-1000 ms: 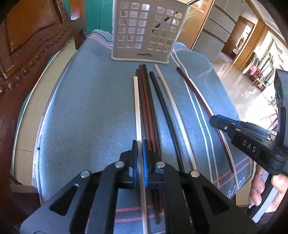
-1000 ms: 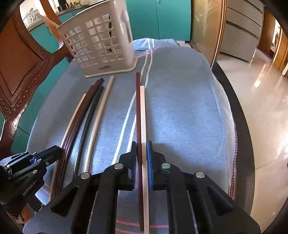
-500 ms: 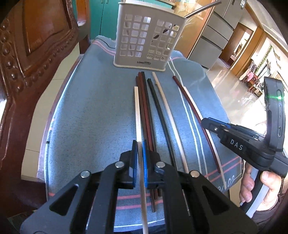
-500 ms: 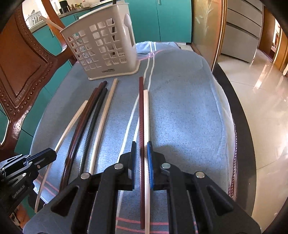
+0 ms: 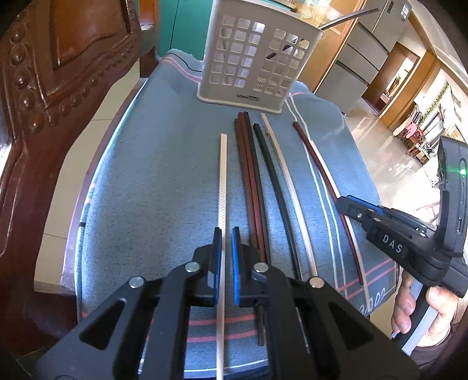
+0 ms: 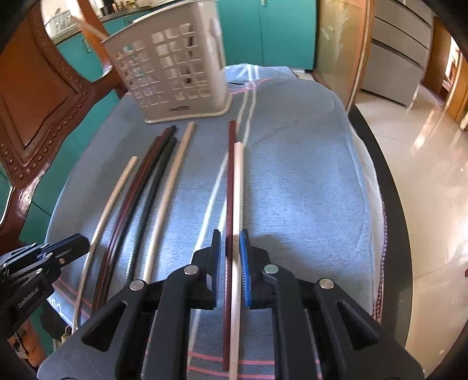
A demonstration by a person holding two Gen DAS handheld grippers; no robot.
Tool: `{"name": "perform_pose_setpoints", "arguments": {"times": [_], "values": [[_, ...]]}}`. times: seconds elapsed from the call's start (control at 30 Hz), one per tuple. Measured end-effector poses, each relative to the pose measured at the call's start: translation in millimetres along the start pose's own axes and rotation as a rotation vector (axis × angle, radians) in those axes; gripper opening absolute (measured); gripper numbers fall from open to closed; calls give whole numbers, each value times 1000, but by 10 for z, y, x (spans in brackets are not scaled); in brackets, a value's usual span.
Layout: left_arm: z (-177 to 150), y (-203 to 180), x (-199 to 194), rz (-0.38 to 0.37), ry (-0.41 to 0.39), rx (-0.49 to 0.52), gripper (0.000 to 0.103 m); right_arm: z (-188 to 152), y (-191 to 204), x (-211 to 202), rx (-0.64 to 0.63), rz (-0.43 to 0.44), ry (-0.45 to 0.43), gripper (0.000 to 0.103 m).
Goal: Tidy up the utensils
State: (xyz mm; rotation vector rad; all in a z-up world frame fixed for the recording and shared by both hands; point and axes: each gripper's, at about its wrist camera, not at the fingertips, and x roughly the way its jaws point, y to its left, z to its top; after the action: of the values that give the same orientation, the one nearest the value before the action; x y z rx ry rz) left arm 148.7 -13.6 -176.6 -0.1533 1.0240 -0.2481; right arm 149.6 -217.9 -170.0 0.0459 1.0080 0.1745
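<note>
My left gripper (image 5: 226, 231) is shut on a white chopstick (image 5: 223, 181) that points toward the white slotted basket (image 5: 248, 58) at the far end of the blue cloth (image 5: 161, 175). Beside it on the cloth lie two dark red chopsticks (image 5: 251, 181), a black one (image 5: 272, 175) and a cream one (image 5: 288, 181). To the right, my right gripper (image 6: 229, 233) is shut on a dark red chopstick (image 6: 231, 175) and a white one (image 6: 238, 190), side by side between its pads. The left gripper (image 6: 73, 245) shows at the lower left of the right wrist view.
A carved wooden chair back (image 5: 44, 87) stands close on the left. The table's dark rim (image 6: 389, 190) curves along the right, with shiny floor beyond. A metal handle (image 5: 351, 16) sticks out of the basket. A person's hand (image 5: 409, 307) holds the right gripper's grip.
In the left wrist view the white chopstick has drawn away to the left of the dark red pair. The basket sits lower in that view. The right gripper has kept still.
</note>
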Motion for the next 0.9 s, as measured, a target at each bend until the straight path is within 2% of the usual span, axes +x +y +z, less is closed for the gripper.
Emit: {"name": "perform_pose_setpoints", "arguments": {"times": [0.13, 0.47, 0.53, 0.6, 0.63, 0.83, 0.9], "values": [[3, 3, 13, -1, 1, -3, 6, 3, 58, -27, -25, 32, -11, 13], [5, 35, 20, 5, 1, -13, 7, 14, -56, -17, 11, -24, -11, 14], [-8, 28, 43, 3, 10, -11, 7, 9, -65, -11, 7, -41, -10, 19], [-10, 28, 71, 2, 19, -10, 12, 4, -62, 4, 4, -52, -9, 33], [-13, 31, 83, 1, 22, -12, 13, 1, -55, 11, 1, -56, -10, 35], [-17, 30, 109, 1, 24, -11, 14, -20, 29, 82, -39, -77, -4, 38], [-12, 22, 113, 2, 23, -8, 14, -28, 57, 89, -53, -80, -8, 34]]}}
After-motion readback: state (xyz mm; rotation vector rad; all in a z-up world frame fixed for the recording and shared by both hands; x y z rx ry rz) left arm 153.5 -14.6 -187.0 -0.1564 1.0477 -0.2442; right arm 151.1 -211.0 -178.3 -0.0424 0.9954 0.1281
